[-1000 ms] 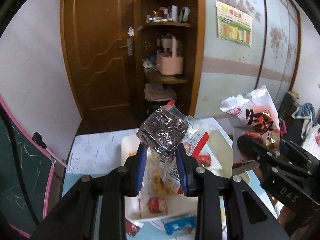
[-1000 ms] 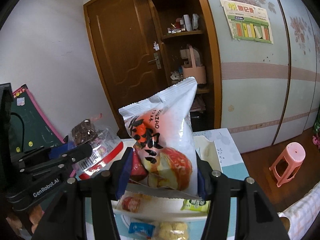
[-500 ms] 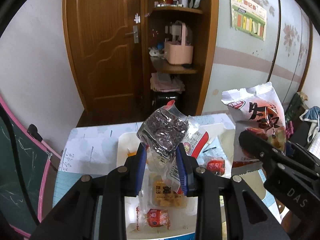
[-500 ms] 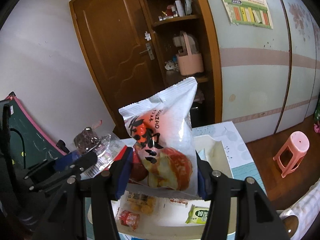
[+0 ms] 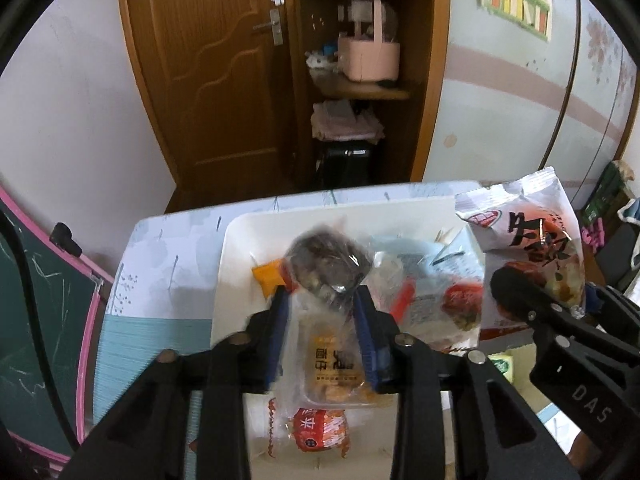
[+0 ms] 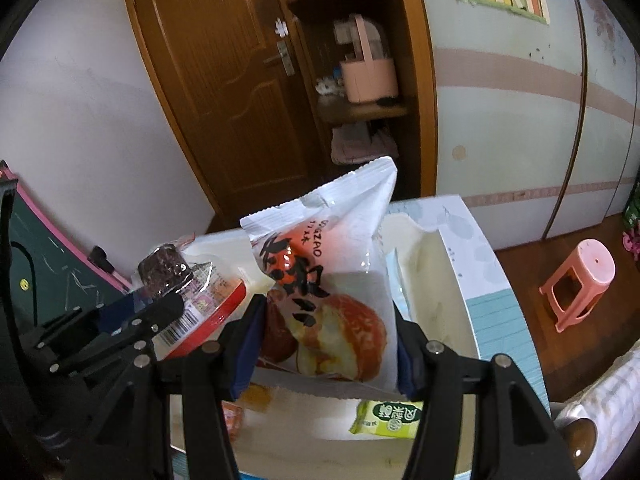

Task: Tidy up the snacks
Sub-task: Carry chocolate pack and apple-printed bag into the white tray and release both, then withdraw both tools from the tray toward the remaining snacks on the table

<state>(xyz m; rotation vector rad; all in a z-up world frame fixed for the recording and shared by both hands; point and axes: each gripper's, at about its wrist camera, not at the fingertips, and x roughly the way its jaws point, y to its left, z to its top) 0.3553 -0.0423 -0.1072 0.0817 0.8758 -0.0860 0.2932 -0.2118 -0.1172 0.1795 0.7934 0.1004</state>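
A clear packet with a dark snack sits between the blue pads of my left gripper. The jaws are opening, and the pads stand apart from it. The packet sags over the white tray. In the right wrist view the same packet shows at the left, above the left gripper. My right gripper is shut on a white snack bag with red print, held upright over the tray. The left wrist view shows that bag at the right, in the right gripper.
Other snacks lie in the tray: an orange-labelled clear pack, a red round one, a pale blue pack, a green packet. A pink-framed chalkboard stands left of the table. A pink stool is on the floor at right.
Both grippers have come down toward the tray. The left jaws have spread apart, and the dark snack packet has tipped lower between them. The right grip on the white bag is unchanged.
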